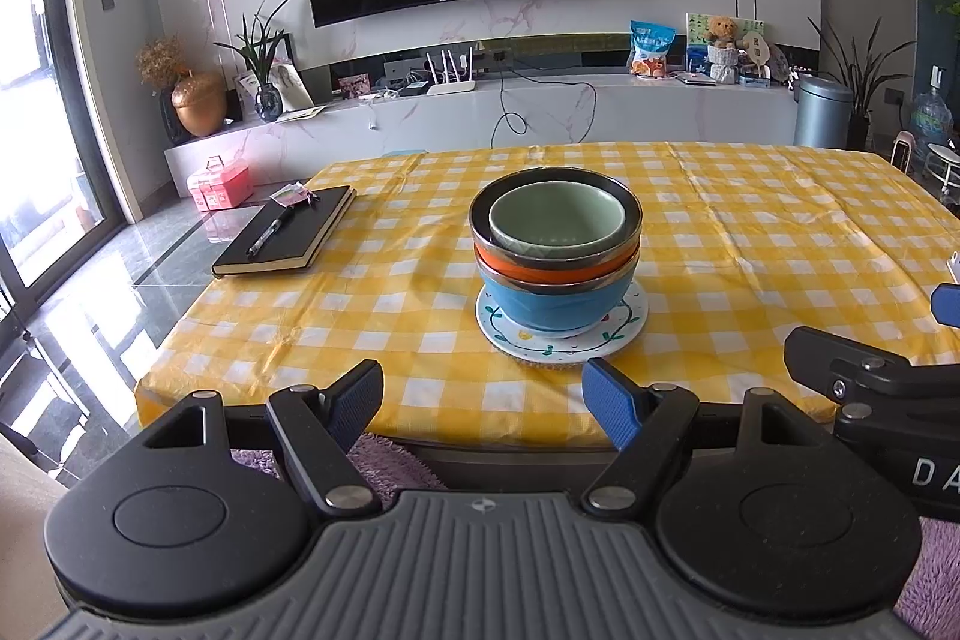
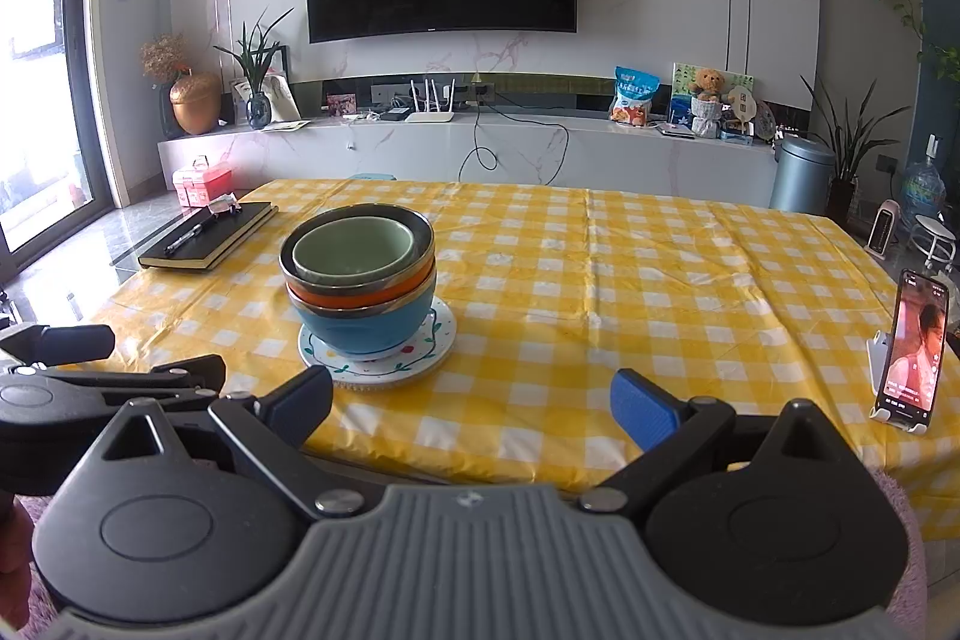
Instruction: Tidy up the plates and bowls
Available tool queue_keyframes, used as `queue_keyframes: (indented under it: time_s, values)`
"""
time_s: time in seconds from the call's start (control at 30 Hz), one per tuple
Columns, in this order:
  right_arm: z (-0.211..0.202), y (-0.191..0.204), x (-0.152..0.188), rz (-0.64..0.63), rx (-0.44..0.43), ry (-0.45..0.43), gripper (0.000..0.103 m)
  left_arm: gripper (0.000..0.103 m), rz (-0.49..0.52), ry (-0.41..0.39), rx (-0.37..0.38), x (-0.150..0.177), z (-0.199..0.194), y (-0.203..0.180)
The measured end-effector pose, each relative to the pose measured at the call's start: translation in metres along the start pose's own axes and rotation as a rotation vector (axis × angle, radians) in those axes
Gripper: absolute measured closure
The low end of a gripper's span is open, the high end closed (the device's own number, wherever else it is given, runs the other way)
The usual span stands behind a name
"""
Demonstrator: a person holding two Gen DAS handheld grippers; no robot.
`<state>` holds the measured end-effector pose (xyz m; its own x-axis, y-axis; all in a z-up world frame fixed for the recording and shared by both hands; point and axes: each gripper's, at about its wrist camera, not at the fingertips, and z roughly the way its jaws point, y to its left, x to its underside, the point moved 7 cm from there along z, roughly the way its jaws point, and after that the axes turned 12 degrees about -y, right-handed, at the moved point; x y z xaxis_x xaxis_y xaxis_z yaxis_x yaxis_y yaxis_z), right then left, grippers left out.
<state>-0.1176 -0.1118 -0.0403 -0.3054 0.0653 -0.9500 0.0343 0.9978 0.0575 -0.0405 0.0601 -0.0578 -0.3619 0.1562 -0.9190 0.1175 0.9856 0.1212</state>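
Note:
Three bowls are nested on a white plate (image 1: pixel 627 325) (image 2: pixel 441 334) with a vine pattern: a blue bowl (image 1: pixel 555 307) (image 2: pixel 366 325) at the bottom, an orange bowl (image 1: pixel 540 271) (image 2: pixel 354 299) in it, and a pale green bowl (image 1: pixel 555 220) (image 2: pixel 354 250) on top. The plate rests on the yellow checked tablecloth (image 1: pixel 750 244) (image 2: pixel 600 280). My left gripper (image 1: pixel 483 403) hangs open at the table's near edge, short of the stack, with nothing between its fingers. My right gripper (image 2: pixel 474 400) is open too, empty, with the stack ahead and to its left.
A black notebook (image 1: pixel 288 232) (image 2: pixel 210 235) with a pen lies at the table's left side. A phone on a stand (image 2: pixel 912 349) is at the right edge. Beyond the table stand a TV console, plants and a bin (image 1: pixel 822 112).

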Motion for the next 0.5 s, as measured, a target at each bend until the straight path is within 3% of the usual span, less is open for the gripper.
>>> queue_keyframes:
  time_s: [0.5]
  values:
    - [0.0003,0.0013,0.0003,-0.002,-0.001,-0.001,0.006,0.014,0.006,-0.006,0.0,-0.0001,0.0004,0.001]
